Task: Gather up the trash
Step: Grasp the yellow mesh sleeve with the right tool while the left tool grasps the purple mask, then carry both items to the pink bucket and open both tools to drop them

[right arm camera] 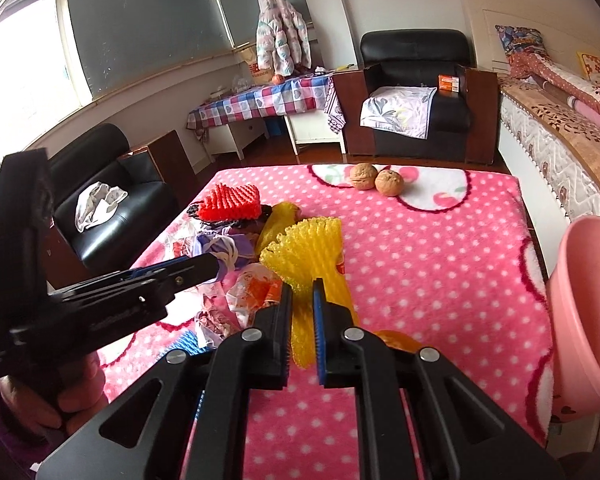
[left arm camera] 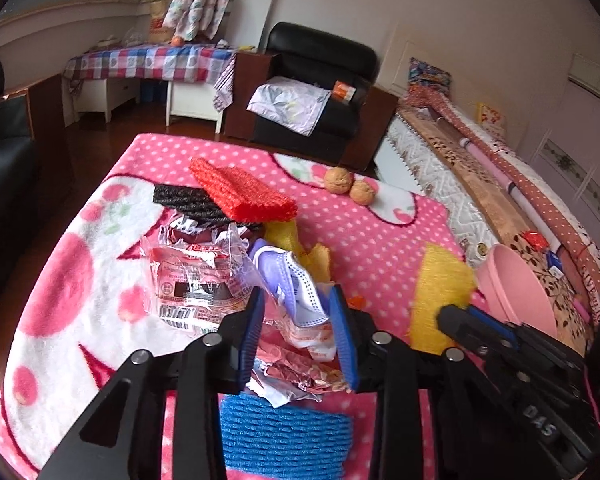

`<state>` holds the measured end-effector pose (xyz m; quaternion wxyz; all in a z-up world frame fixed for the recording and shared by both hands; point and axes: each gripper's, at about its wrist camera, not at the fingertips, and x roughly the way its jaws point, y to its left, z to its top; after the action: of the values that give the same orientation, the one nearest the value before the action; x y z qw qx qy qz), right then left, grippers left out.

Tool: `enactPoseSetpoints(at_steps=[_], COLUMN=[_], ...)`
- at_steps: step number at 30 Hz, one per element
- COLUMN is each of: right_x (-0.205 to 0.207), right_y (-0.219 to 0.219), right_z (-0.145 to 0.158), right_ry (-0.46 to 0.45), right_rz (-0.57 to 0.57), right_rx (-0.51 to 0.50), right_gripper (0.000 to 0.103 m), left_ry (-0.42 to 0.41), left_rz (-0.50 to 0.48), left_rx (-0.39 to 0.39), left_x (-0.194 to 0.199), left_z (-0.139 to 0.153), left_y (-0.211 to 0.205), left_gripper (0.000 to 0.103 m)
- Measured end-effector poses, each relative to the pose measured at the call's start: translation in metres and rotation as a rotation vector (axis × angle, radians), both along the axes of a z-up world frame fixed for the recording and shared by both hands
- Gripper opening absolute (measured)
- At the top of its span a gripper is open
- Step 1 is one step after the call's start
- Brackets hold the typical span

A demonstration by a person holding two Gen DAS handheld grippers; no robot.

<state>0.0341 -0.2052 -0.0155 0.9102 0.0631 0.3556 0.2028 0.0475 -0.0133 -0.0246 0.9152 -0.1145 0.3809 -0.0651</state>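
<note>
Pink polka-dot blanket [right arm camera: 440,264]: landmark surface. Two walnuts [right arm camera: 376,180] touching each other at its far edge. Beyond it, black armchair [right arm camera: 416,92] with pale cloth [right arm camera: 396,110] on the seat; left of armchair, checked tablecloth [right arm camera: 260,102]; quilted jacket [right arm camera: 282,42] hanging above.

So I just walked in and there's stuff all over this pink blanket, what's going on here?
A person is clearing trash off the pink polka-dot blanket with a handheld tool in each hand. The left tool is at the pile of wrappers, its fingers around a purple face mask. The right tool is nearly closed on a yellow foam net. A pink bin waits at the blanket's right edge. Red, black and blue foam nets and two walnuts are still lying there.
</note>
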Motion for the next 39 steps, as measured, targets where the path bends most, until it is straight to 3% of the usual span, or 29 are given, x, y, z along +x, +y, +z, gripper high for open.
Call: enactPoseSetpoints(at_steps=[6,11,19,27,39], right_x=[0.000,-0.004,-0.010,-0.021,-0.042], right_y=[-0.012,-0.020,-0.037,-0.070,-0.161], right_z=[0.002,0.005,0.015,0.022,0.024], right_ry=[-0.004,-0.014,-0.044,-0.071,-0.094], right_rz=[-0.009,-0.014,-0.034,-0.103,-0.332], right_rx=[0.023,0.041,0.077,0.103,0.127], right_gripper=[0.010,0.010,0.010,0.010,0.010], left_ry=[-0.017,-0.040,-0.120,-0.193,-0.185], left_rz=[-0.010,-0.011,-0.076,-0.204,-0.398], left_rx=[0.015,0.023,-0.017,-0.046,-0.109], left_x=[-0.002,-0.008,-0.027,-0.034,-0.013], left_z=[0.001,0.010,0.041,0.074,0.091], left_y=[-0.005,-0.005,-0.015,-0.055,-0.142], left_gripper=[0.011,0.005,0.002,0.000,0.000])
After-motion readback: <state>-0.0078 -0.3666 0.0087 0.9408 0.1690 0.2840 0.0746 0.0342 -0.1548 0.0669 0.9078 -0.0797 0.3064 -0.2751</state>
